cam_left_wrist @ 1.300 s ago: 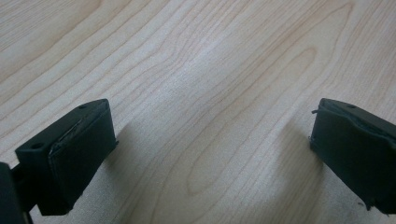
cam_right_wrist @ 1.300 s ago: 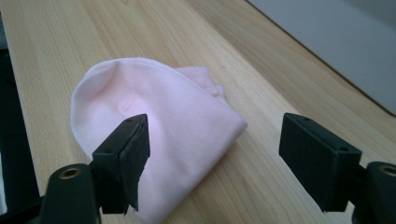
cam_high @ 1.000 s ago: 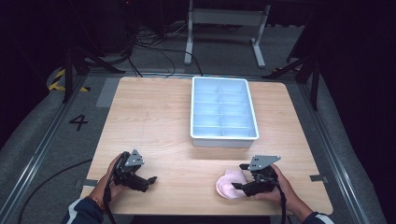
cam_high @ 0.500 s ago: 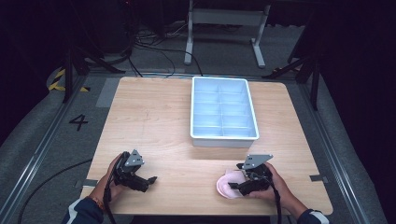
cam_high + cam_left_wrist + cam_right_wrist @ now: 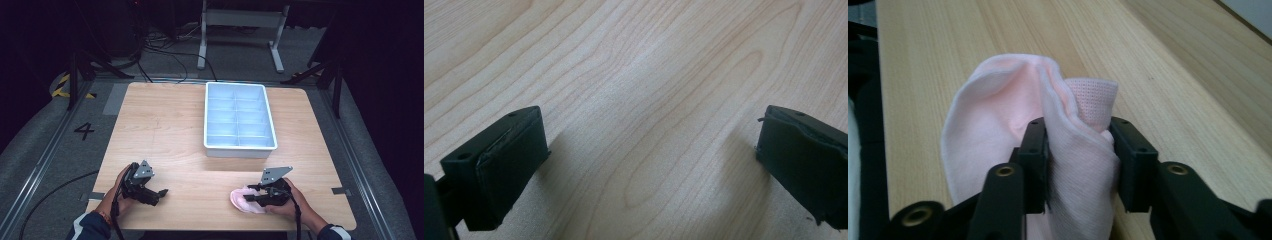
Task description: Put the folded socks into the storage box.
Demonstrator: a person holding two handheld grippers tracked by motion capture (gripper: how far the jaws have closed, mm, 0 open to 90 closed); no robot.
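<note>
A pale pink cloth (image 5: 1048, 130) lies bunched on the wooden table near its front right. My right gripper (image 5: 1079, 160) is shut on a fold of it, the fabric squeezed between both jaws. From the high view the pink cloth (image 5: 241, 200) sits just left of the right gripper (image 5: 256, 196). My left gripper (image 5: 159, 195) rests low at the front left, its jaws wide apart. In the left gripper view the left gripper (image 5: 651, 167) has bare wood between its fingers (image 5: 499, 165).
A white tray (image 5: 240, 146) with several empty compartments stands at the middle back of the table (image 5: 165, 130). Dark floor, cables and a metal frame lie beyond the far edge.
The right gripper has shifted slightly left over the pink cloth and now grips it. The left gripper has stayed in place.
</note>
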